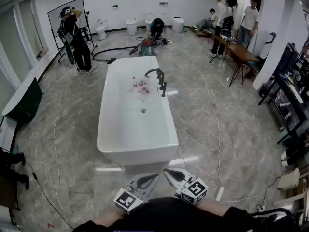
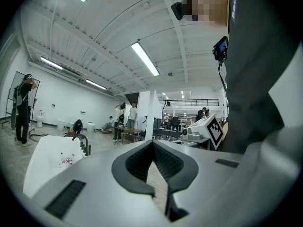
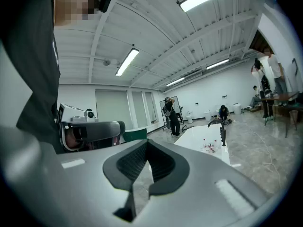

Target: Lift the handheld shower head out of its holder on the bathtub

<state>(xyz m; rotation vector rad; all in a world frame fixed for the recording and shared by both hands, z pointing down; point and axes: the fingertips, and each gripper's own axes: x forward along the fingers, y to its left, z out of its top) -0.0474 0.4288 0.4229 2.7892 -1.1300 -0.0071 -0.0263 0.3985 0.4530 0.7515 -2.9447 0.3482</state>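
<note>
A white freestanding bathtub (image 1: 137,134) stands in the middle of the marble floor, a few steps ahead of me. On its right rim are a black curved faucet (image 1: 153,72) and the black handheld shower head (image 1: 163,89), upright in its holder. Small red and white items lie in the tub's far end. My left gripper (image 1: 146,180) and right gripper (image 1: 173,173) are close to my body, well short of the tub, both shut and holding nothing. The left gripper (image 2: 152,142) sees the tub (image 2: 45,162) at its left. The right gripper (image 3: 147,142) sees the tub (image 3: 208,143) at its right.
A white cable (image 1: 212,111) and a power strip (image 1: 219,193) lie on the floor right of the tub. Black racks (image 1: 289,95) line the right side. A person (image 1: 75,38) stands at the back left; another crouches by a red vacuum (image 1: 147,46); others are at a table (image 1: 236,50).
</note>
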